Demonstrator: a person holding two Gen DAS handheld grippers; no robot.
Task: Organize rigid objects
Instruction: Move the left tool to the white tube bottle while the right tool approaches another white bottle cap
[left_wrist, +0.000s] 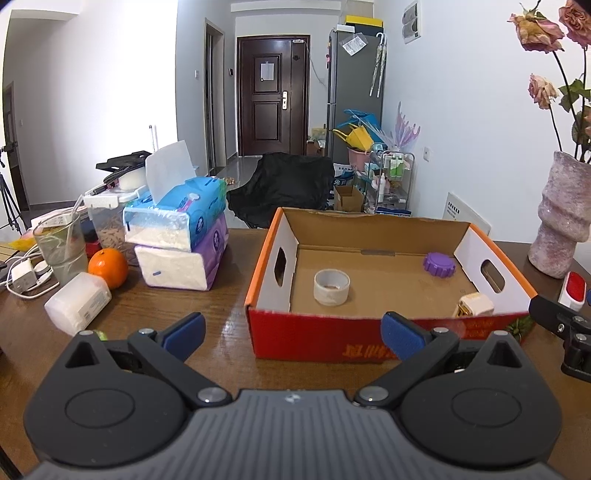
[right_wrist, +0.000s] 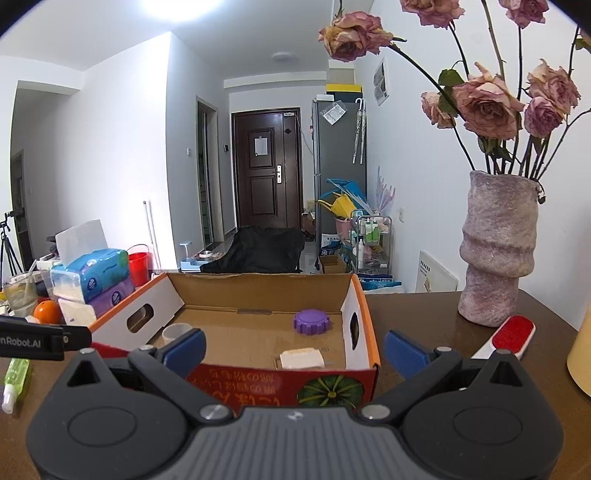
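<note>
Looking along the left gripper (left_wrist: 293, 334), its blue-padded fingers (left_wrist: 184, 334) stand wide apart with nothing between them, held low over the brown wooden counter (left_wrist: 221, 325) just in front of an open cardboard box (left_wrist: 317, 339) with a red front wall and orange rim. Inside the box a tape roll (left_wrist: 331, 287) stands on the floor toward the left, a purple gear-shaped cap (left_wrist: 439, 264) lies near the far right corner, and a cream plug adapter (left_wrist: 474, 304) rests against the near right side. Left of the box sit two stacked tissue packs (left_wrist: 181, 240), an orange (left_wrist: 108, 267), a glass cup (left_wrist: 61, 247) and a white plastic container (left_wrist: 78, 305). A pinkish vase (left_wrist: 561, 221) with dried roses stands at the right, with a red-and-white lint brush (left_wrist: 572, 290) beside it; part of the other gripper shows at the right edge. From the right wrist camera, the right gripper (right_wrist: 295, 350) also has its fingers (right_wrist: 404, 352) spread wide and empty, close to the box's (right_wrist: 364, 317) near right corner. The purple cap (right_wrist: 312, 321), the adapter (right_wrist: 301, 360) and the tape roll (right_wrist: 176, 332) show inside. The vase (right_wrist: 496, 251) stands right of the box, the lint brush (right_wrist: 511, 336) near the right finger, and a small green spray bottle (right_wrist: 14, 380) lies on the counter at the far left.
</note>
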